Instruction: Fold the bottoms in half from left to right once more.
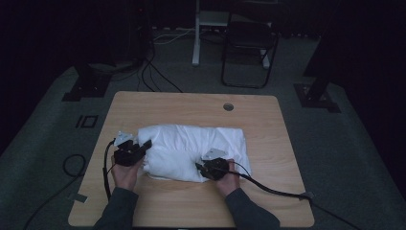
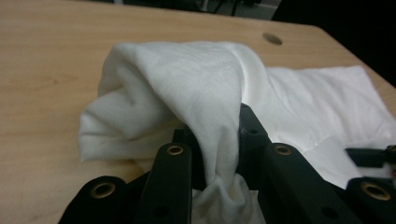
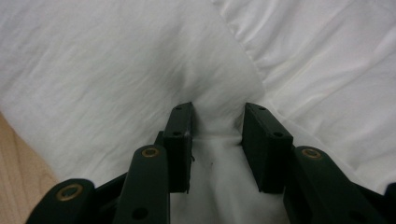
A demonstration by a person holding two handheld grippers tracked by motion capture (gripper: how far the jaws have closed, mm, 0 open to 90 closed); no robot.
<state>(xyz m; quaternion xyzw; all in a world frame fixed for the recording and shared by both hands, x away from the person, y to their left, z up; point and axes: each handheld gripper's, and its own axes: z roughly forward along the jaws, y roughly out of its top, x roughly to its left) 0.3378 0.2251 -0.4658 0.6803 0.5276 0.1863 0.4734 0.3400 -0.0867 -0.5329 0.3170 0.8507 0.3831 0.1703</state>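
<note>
Dim room, dark floor with cables; a folding chair and a white stand sit beyond the wooden table. High view: a white cloth, bunched and folded, lies across the middle of the table, nearer the person's edge. Left tongs at the cloth's left end, held by the left hand. Right tongs at the cloth's near edge, right of centre, held by the right hand; their black cable trails off to the right over the table. A round hole shows in the tabletop near the far edge.

Left gripper view: left tongs clamped on a gathered fold of the cloth; the fabric is pinched narrow between the jaws and rises from them in a hump clear of the table, the rest lying flat farther off.

Right gripper view: right tongs pushed into the cloth, jaws partly apart with a ridge of fabric between them. Whether the pads press on it is hard to tell; they appear to rest beside it, not squeezing. A strip of table shows at lower left.
</note>
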